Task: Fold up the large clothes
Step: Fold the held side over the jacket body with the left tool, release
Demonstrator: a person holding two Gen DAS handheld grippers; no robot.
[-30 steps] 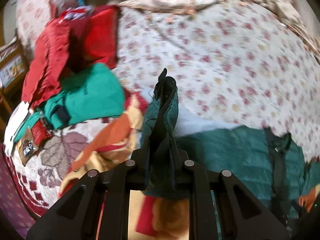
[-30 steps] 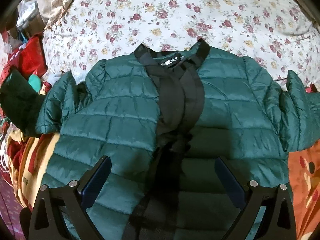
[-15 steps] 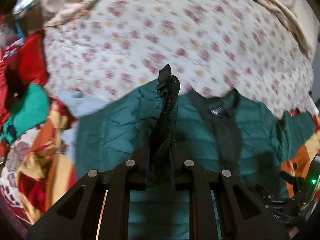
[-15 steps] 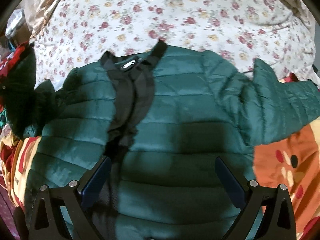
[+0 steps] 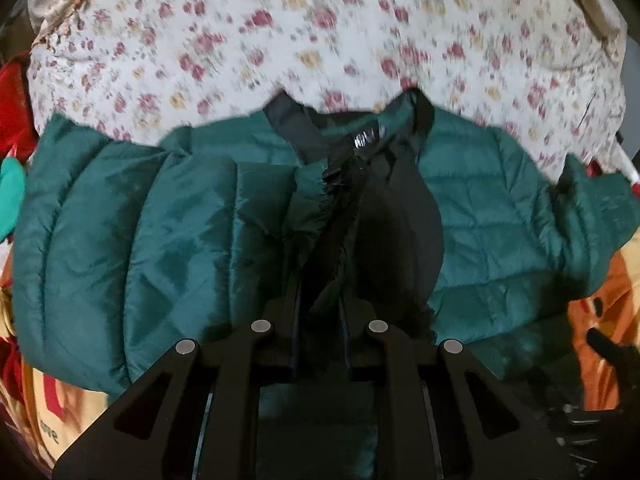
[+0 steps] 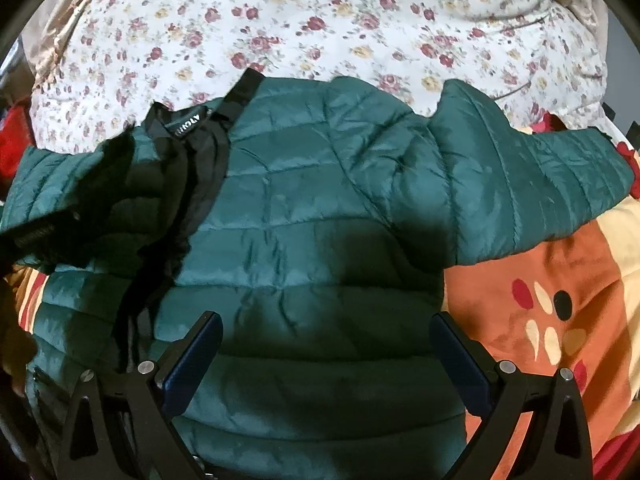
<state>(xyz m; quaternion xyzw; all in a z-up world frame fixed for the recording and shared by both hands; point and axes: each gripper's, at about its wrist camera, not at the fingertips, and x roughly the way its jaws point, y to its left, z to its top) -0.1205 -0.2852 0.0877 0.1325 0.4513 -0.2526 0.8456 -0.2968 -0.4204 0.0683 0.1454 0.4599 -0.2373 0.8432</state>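
A dark green quilted jacket (image 6: 320,208) with black collar and front trim lies face up on the bed, and it fills the left wrist view too (image 5: 180,216). My left gripper (image 5: 320,292) is shut on the cuff of the jacket's left sleeve (image 5: 316,204) and holds it over the jacket's chest, near the collar (image 5: 368,140). It shows at the left edge of the right wrist view (image 6: 44,232). My right gripper (image 6: 326,344) is open and empty, above the jacket's lower right half. The other sleeve (image 6: 520,184) lies spread out to the right.
A floral white bedsheet (image 6: 320,20) covers the bed beyond the jacket. An orange patterned blanket (image 6: 540,300) lies under the jacket at the right. Red and teal clothes (image 5: 12,120) are piled at the far left.
My left gripper has carried the sleeve cuff from the left of the bed inward over the jacket's chest. My right gripper has shifted to the right over the jacket, still open.
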